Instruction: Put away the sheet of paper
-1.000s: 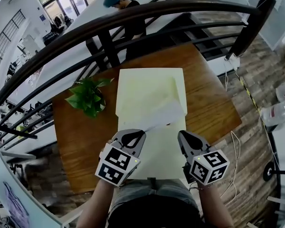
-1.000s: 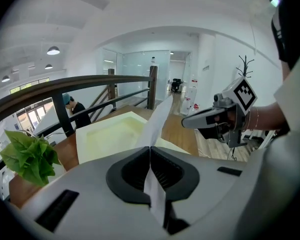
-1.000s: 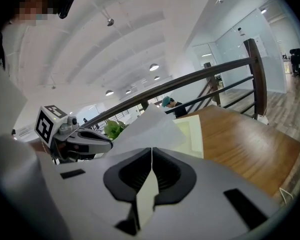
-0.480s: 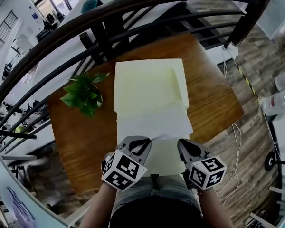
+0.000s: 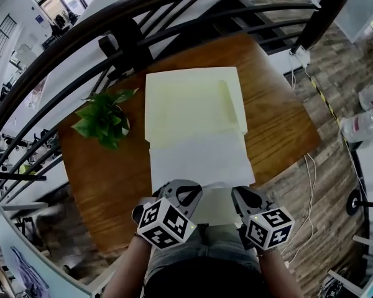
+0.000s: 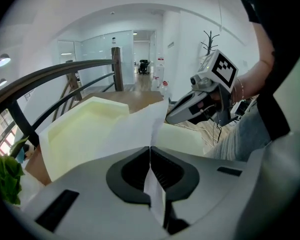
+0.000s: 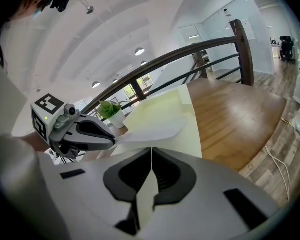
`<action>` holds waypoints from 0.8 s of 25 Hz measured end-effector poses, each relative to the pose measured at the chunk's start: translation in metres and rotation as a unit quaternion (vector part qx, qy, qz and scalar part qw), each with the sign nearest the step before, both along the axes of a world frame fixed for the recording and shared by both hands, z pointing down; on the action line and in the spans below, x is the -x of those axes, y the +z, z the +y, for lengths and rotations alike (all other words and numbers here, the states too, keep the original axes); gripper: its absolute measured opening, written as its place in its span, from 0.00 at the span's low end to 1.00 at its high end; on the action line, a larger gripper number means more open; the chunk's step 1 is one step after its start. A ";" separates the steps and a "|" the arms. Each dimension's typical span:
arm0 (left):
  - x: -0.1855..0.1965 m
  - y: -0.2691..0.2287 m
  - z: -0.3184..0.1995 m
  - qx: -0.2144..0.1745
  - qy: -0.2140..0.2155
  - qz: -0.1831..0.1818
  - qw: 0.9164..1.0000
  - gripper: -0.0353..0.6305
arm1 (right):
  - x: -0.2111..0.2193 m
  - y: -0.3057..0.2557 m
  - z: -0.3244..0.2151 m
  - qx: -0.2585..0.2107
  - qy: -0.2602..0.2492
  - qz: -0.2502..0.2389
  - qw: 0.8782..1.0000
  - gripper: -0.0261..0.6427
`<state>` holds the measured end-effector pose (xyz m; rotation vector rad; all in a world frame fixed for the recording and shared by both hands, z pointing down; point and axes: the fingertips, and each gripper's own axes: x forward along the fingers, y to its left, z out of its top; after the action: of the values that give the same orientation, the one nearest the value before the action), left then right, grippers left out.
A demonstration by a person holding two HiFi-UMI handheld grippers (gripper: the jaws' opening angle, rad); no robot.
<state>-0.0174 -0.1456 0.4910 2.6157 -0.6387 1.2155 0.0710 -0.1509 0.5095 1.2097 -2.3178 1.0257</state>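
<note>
A white sheet of paper (image 5: 199,157) lies spread over a pale yellow open folder (image 5: 186,101) on the wooden table (image 5: 276,123). My left gripper (image 5: 188,189) is shut on the sheet's near edge at the left. My right gripper (image 5: 237,194) is shut on the same edge at the right. In the left gripper view the sheet (image 6: 135,126) runs up out of the closed left gripper (image 6: 150,148), with the right gripper (image 6: 190,109) beyond it. In the right gripper view the paper (image 7: 150,129) leaves the closed right gripper (image 7: 151,150) and reaches the left gripper (image 7: 87,133).
A small potted plant (image 5: 102,120) stands on the table left of the folder. A dark curved stair railing (image 5: 121,39) runs along the table's far side. The table's right part is bare wood; cables (image 5: 311,166) lie on the floor to its right.
The sheet hung curled from the left gripper a second ago; it now lies flat across the folder, held at both near corners. Both grippers have drawn back toward the person.
</note>
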 end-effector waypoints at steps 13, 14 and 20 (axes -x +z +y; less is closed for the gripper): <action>-0.001 0.013 -0.009 -0.028 0.038 -0.025 0.999 0.09 | 0.001 0.005 0.003 0.007 0.001 0.002 1.000 0.08; 0.000 0.014 -0.011 -0.036 0.043 -0.034 0.998 0.09 | 0.001 0.005 0.002 0.007 -0.001 0.002 1.000 0.08; 0.009 0.022 -0.025 -0.060 0.047 -0.064 0.995 0.09 | 0.014 0.006 -0.004 0.004 -0.015 0.000 1.000 0.08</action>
<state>-0.0268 -0.1705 0.5126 2.7106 -0.6369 1.4229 0.0572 -0.1553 0.5159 1.1678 -2.3226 1.0227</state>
